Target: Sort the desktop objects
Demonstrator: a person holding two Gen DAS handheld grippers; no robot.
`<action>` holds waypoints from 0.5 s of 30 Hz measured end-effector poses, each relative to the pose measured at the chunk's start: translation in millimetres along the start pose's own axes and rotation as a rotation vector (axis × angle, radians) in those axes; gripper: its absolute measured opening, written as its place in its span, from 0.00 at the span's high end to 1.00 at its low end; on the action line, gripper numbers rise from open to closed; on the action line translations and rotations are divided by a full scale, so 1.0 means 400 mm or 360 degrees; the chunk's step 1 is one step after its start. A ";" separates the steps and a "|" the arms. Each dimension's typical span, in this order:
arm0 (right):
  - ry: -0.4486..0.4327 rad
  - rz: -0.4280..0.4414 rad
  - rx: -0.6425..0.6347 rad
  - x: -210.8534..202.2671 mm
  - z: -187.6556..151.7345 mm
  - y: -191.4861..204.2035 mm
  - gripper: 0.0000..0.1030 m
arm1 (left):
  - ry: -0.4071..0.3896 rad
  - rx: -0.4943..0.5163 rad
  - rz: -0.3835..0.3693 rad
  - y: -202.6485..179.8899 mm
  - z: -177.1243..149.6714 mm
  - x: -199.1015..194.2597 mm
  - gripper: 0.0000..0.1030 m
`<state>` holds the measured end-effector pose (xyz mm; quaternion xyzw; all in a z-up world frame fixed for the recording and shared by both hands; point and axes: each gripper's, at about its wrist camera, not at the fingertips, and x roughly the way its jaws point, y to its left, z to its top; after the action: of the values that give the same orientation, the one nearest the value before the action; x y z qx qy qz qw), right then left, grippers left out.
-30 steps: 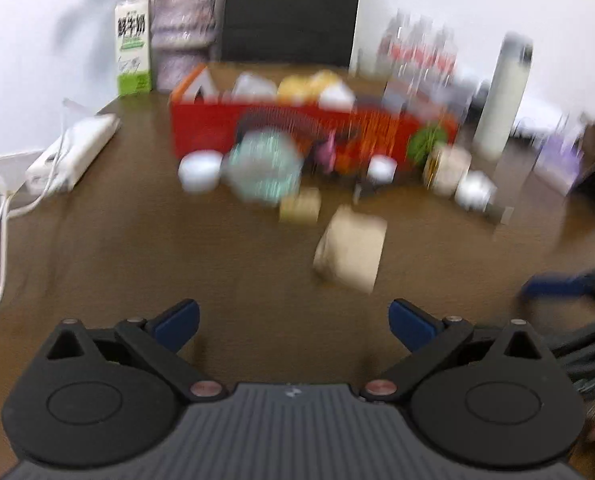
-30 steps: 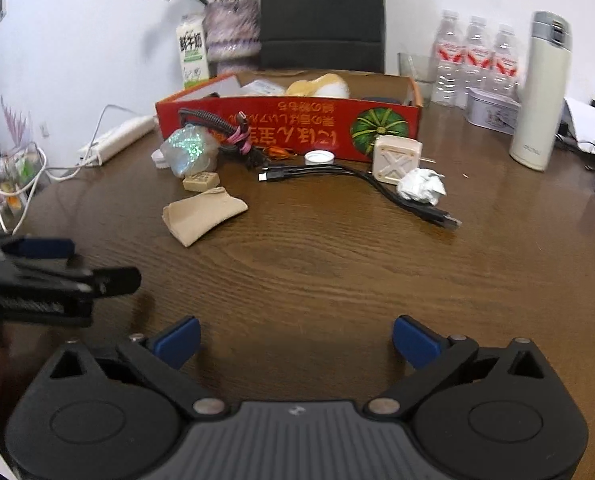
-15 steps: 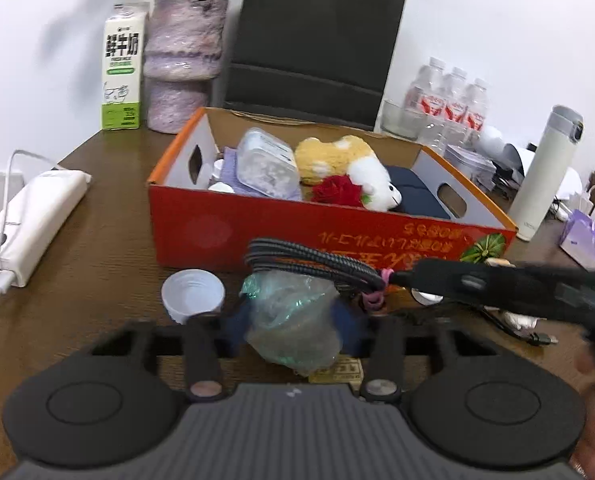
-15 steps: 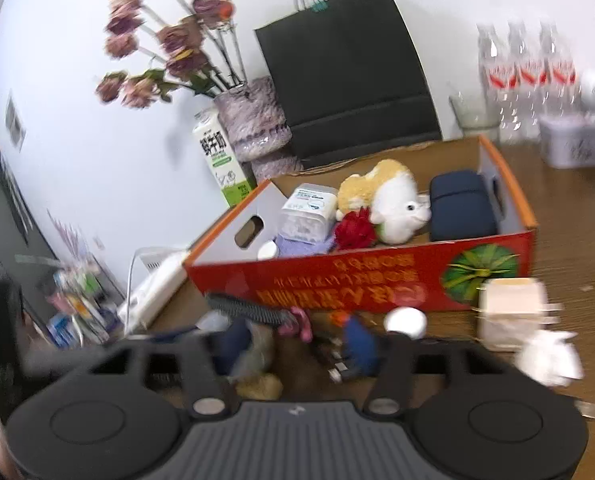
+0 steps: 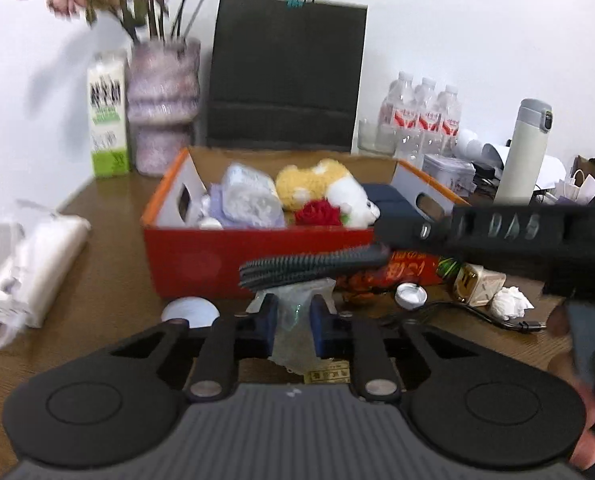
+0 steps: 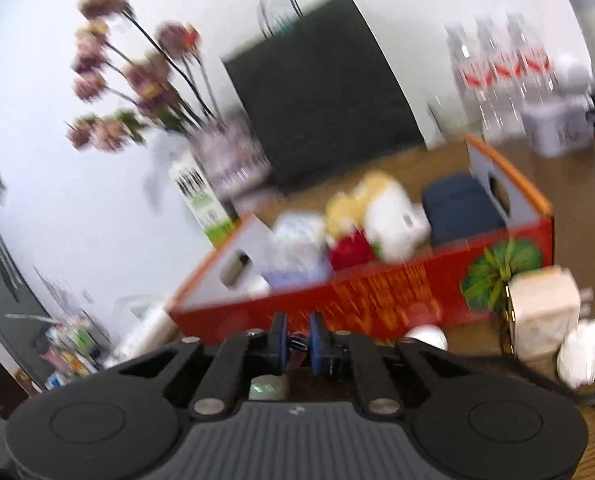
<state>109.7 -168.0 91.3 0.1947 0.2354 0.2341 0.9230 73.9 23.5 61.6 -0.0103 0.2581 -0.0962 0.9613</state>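
Observation:
My left gripper [image 5: 293,326] is shut on a crumpled clear plastic bag [image 5: 297,316] and holds it in front of the red cardboard box [image 5: 257,256]. The box holds a plush toy [image 5: 325,188], a red flower, a dark case and a packet. My right gripper [image 6: 295,340] is shut on a coiled dark braided cable [image 5: 309,268], which hangs in front of the box [image 6: 377,304] above the bag. The right gripper's body [image 5: 517,236] crosses the right side of the left wrist view. The right wrist view is blurred.
On the brown table lie a white cap [image 5: 191,310], a small lid [image 5: 411,294], a cube-shaped adapter [image 5: 479,284], crumpled paper [image 5: 511,304] and a black cable [image 5: 477,316]. A power strip [image 5: 37,272] lies left. A vase, milk carton, black bag, bottles and a thermos [image 5: 525,152] stand behind.
Both grippers moved from open over the near table to the box front and shut: left on the plastic bag, right on the coiled cable. Both have since lifted their objects a little.

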 end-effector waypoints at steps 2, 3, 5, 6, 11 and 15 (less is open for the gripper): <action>-0.0090 0.0030 -0.0056 -0.046 0.022 0.037 0.90 | -0.0069 0.0004 0.0009 -0.008 0.011 -0.055 0.83; -0.0132 0.0043 -0.0086 -0.072 0.031 0.055 0.90 | -0.0107 0.0012 0.0009 -0.014 0.016 -0.090 0.83; -0.0211 0.0069 -0.0128 -0.135 0.050 0.086 0.90 | -0.0155 0.0024 0.0006 -0.021 0.019 -0.149 0.84; -0.0249 0.0073 -0.0149 -0.167 0.057 0.098 0.90 | -0.0149 0.0028 -0.0002 -0.026 0.018 -0.169 0.85; -0.0491 -0.0093 -0.0339 -0.349 0.060 0.145 0.90 | -0.0002 -0.0030 -0.0038 -0.035 -0.026 -0.248 0.92; -0.0441 -0.0179 -0.0394 -0.453 0.011 0.126 0.90 | 0.0008 -0.0042 -0.0085 -0.035 -0.075 -0.318 0.93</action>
<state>-46.3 -223.0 180.5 0.0967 0.0859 0.1803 0.9751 -51.7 34.9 99.3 -0.0298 0.2615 -0.1185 0.9574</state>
